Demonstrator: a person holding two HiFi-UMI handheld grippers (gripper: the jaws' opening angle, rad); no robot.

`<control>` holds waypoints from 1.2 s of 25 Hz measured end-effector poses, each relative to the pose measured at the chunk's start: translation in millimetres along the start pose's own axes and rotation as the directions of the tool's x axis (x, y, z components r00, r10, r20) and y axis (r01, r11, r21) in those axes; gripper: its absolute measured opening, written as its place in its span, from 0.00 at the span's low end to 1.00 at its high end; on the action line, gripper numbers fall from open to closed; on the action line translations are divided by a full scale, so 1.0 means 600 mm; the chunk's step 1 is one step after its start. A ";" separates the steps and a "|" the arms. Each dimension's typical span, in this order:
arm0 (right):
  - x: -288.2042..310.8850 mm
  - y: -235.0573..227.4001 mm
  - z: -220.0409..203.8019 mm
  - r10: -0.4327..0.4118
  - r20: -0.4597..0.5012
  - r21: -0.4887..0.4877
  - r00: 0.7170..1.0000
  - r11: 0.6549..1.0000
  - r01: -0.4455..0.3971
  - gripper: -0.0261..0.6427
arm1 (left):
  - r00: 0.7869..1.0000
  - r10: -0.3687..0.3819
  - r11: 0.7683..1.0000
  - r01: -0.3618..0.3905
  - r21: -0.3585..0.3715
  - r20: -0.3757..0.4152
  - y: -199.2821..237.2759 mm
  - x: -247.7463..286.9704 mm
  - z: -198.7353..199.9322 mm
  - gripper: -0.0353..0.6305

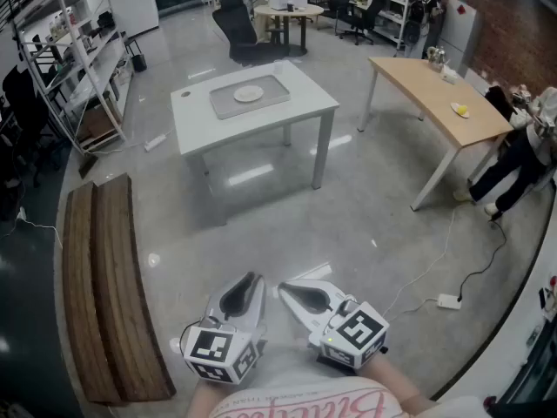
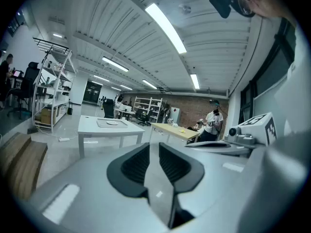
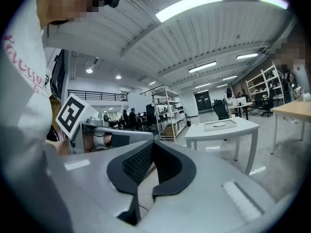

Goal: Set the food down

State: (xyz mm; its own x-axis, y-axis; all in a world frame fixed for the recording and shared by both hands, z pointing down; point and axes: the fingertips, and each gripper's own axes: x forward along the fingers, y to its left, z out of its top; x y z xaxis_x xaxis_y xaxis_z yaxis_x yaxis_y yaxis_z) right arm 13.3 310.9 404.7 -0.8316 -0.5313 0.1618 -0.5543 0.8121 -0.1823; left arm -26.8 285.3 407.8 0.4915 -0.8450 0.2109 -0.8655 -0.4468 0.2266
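Observation:
Both grippers are held low against the person's body, side by side over the floor. My left gripper [image 1: 251, 280] [image 2: 154, 145] is shut with nothing between its dark pads. Close beside it, my right gripper [image 1: 287, 291] [image 3: 152, 144] is also shut and empty. Far ahead stands a white table [image 1: 300, 103] [image 2: 92, 128] [image 3: 243, 128] bearing a grey tray [image 1: 271, 97] with a white plate [image 1: 248, 94] [image 2: 112, 123] [image 3: 219, 124] on it. A small yellow item [image 1: 459, 109], possibly food, lies on the wooden table [image 1: 418, 81] [image 2: 167, 128] at the right.
A long wooden bench [image 1: 109, 294] runs along the left. Metal shelving [image 1: 74, 55] stands at the back left, and office chairs and a round table [image 1: 283, 16] at the back. A person [image 1: 522, 146] stands by the wooden table. A power strip [image 1: 450, 300] with its cable lies on the floor.

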 end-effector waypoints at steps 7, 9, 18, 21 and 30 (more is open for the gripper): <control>0.021 -0.025 -0.010 0.011 -0.032 0.017 0.999 1.000 -0.010 0.04 | 1.000 0.020 1.000 -0.020 -0.023 0.004 0.023 0.026 0.004 0.14; 0.028 -0.038 -0.012 0.013 -0.041 0.028 0.999 1.000 -0.012 0.04 | 1.000 0.027 0.999 -0.026 -0.031 0.006 0.033 0.038 0.008 0.14; 0.081 -0.110 0.019 0.029 -0.010 0.038 1.000 0.999 -0.028 0.04 | 1.000 0.031 0.999 -0.031 -0.042 0.002 0.092 0.123 0.040 0.13; 0.110 -0.138 0.030 0.036 -0.024 0.028 0.999 0.999 -0.035 0.04 | 0.999 0.032 0.998 -0.031 -0.048 0.007 0.117 0.161 0.057 0.13; 0.203 -0.238 0.067 0.016 -0.050 0.041 0.999 0.999 -0.014 0.04 | 1.000 -0.010 0.998 0.011 -0.054 0.011 0.192 0.272 0.106 0.13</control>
State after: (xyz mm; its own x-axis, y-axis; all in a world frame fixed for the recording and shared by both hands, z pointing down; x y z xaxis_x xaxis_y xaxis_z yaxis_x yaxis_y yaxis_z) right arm -10.2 120.4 411.6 -0.8374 -0.5058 0.2070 -0.5438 0.8088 -0.2239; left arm -52.3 77.2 407.6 0.4990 -0.8437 0.1981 -0.8537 -0.4391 0.2802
